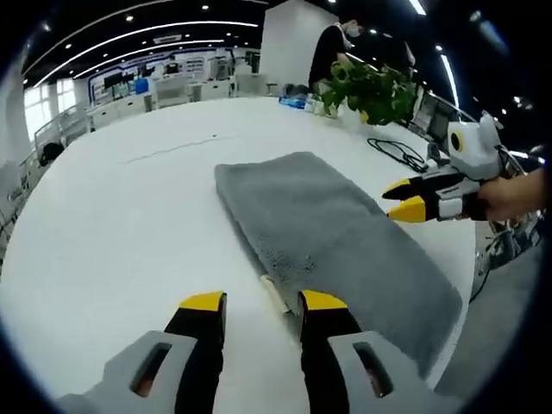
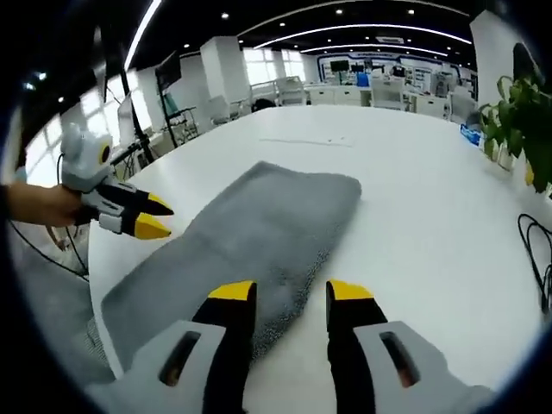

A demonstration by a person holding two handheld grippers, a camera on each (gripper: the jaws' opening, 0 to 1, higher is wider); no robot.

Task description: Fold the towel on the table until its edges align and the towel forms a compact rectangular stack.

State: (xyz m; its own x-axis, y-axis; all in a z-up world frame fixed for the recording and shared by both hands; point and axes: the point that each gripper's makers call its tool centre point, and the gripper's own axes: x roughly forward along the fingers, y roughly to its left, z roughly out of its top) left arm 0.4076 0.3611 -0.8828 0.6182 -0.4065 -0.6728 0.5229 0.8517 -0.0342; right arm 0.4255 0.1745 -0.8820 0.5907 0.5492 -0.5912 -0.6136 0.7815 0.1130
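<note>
The right gripper (image 2: 291, 293) hangs with its yellow-tipped jaws apart just above the near edge of the grey towel (image 2: 250, 233), folded long on the white table (image 2: 414, 207), while the left gripper (image 2: 155, 217), held in a hand (image 2: 43, 205), hovers open at the towel's far side.

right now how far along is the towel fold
Done: the grey towel already lies as a long doubled strip on the white table. In hand: nothing; the left gripper and right gripper hover open at opposite sides. Left: folding it shorter into a compact stack.
</note>
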